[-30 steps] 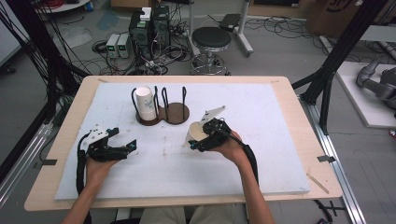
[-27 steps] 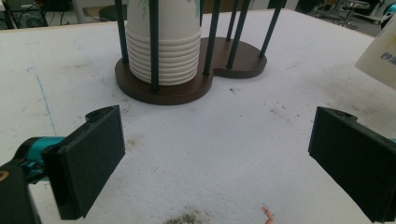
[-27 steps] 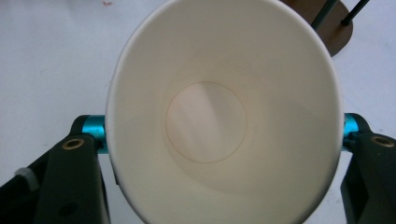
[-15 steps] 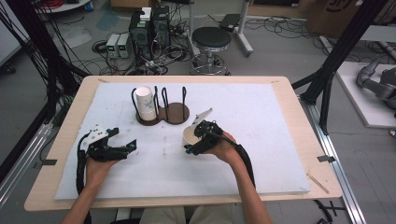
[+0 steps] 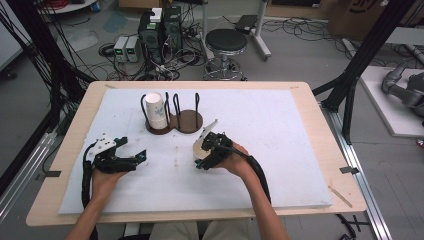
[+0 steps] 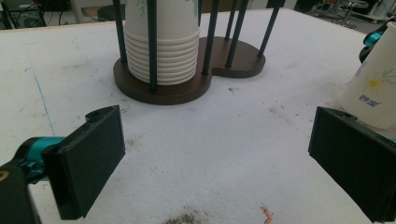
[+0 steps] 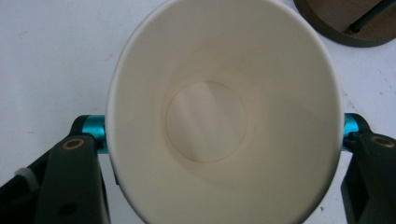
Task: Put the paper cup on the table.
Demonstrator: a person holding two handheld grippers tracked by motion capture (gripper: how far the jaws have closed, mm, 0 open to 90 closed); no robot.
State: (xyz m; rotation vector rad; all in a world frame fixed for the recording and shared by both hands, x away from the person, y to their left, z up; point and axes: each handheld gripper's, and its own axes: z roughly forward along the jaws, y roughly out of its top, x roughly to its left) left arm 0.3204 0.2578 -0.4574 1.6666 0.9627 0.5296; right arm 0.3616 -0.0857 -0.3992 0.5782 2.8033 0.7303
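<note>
A person works at a wooden desk (image 5: pixel 310 100) covered by a white mat (image 5: pixel 280 135), a hand-held tool in each hand. Toward the far edge stands a dark wooden rack (image 5: pixel 172 120) of two round bases ringed by upright rods, evidently built to keep cups stacked straight. The left base carries a stack of paper cups (image 5: pixel 155 111), nested so their rims crowd together at the bottom; the right base beside it lies bare, probably ready for another stack.

Nearer the person than the rack, and a little to its right, the right tool (image 5: pixel 212 150) is clamped across the sides of a single paper cup (image 5: pixel 202 150), its jaws pressing opposite walls. The cup tilts, mouth turned toward the tool's own camera, so its round bottom shows; the grip on the walls, not the rim, likely keeps the thin paper from folding.

Well to the left of the rack and nearer the person, the left tool (image 5: pixel 131 159) rests low over the mat, jaws wide apart and empty, aimed at the rack.
</note>
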